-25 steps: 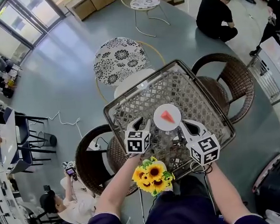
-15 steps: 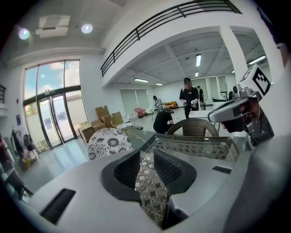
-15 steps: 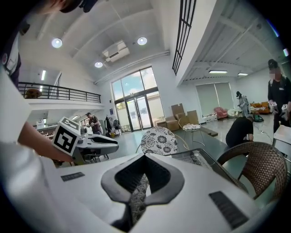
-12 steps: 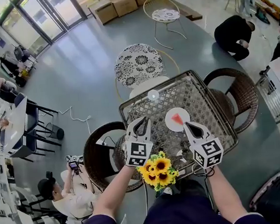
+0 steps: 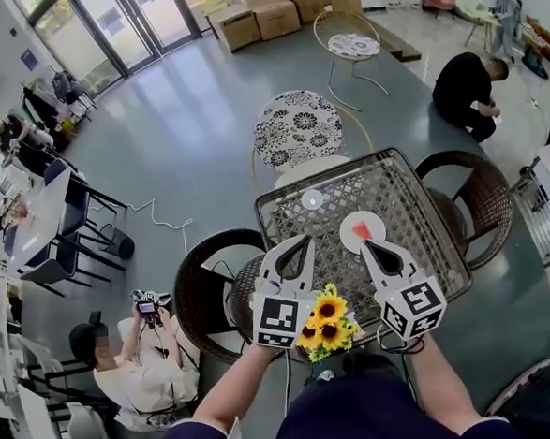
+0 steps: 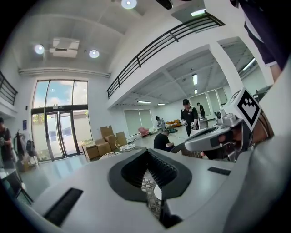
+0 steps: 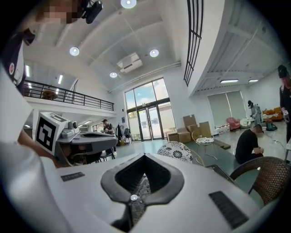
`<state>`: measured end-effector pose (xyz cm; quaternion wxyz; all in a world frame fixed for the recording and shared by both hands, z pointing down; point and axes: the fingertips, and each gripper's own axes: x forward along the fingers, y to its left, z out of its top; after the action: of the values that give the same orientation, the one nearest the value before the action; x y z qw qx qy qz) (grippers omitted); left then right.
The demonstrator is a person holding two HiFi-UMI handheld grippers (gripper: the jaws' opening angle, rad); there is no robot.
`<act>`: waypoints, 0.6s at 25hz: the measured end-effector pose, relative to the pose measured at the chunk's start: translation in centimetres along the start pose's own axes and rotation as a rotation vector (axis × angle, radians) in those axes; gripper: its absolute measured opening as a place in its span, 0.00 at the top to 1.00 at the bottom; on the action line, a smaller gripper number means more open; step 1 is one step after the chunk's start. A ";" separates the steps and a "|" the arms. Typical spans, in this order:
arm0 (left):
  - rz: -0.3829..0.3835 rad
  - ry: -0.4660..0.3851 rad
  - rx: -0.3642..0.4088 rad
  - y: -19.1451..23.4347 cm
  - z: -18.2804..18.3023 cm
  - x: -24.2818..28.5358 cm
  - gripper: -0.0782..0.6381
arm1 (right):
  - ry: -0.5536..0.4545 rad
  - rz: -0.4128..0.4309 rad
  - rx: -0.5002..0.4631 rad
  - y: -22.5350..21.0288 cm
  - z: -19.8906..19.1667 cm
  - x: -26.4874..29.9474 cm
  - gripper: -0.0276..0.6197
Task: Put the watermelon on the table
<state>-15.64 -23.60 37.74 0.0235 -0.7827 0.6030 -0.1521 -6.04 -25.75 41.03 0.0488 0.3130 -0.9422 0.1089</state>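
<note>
Large hall, grey polished floor (image 5: pixel 185 145), glass doors (image 5: pixel 121 28) on the far side, brown cardboard boxes (image 5: pixel 270 12) stacked beside them.

Centre: square glass-topped desk with a woven lattice top (image 5: pixel 415 204). On it sits a small round white plate (image 5: pixel 377 224) carrying the red wedge of watermelon (image 5: pixel 361 228), towards the near half. A small white disc (image 5: pixel 312 199) lies further back, apart from the plate.

A bunch of yellow sunflowers (image 5: pixel 326 318) is at the desk's near edge, between the two marker cubes.

Left gripper (image 5: pixel 296 250) is held over the desk's near left corner, jaws closed on nothing. Right gripper (image 5: pixel 369 249) has its tip just short of the plate, jaws likewise together and empty.

Seating: a dark brown wicker armchair (image 5: pixel 209 284) is at the left of the desk and another wicker armchair (image 5: pixel 480 199) at the right. A round black-and-white patterned chair (image 5: pixel 297 128) stands behind.

A person with a camera (image 5: pixel 135 364) sits on the floor at lower left. A person in black (image 5: pixel 467 83) crouches at upper right.
</note>
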 end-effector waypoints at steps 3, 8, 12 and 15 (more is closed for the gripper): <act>-0.011 -0.026 -0.069 -1.0 0.9 -1.8 0.88 | -0.027 0.017 -0.022 2.1 1.2 -0.7 0.95; -0.042 -0.052 -0.163 -2.4 1.3 -4.5 0.88 | -0.071 -0.002 -0.049 4.8 2.0 -1.6 0.95; -0.090 -0.069 -0.199 -4.3 1.9 -6.0 0.88 | -0.104 -0.044 -0.050 5.9 3.0 -3.4 0.95; -0.124 -0.075 -0.206 -5.4 2.1 -6.8 0.88 | -0.121 -0.066 -0.061 6.5 3.5 -4.6 0.95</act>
<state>-11.53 -16.00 35.52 -0.0437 -0.8220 0.5645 -0.0610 -6.34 -18.84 35.74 0.0049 0.3483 -0.9355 0.0593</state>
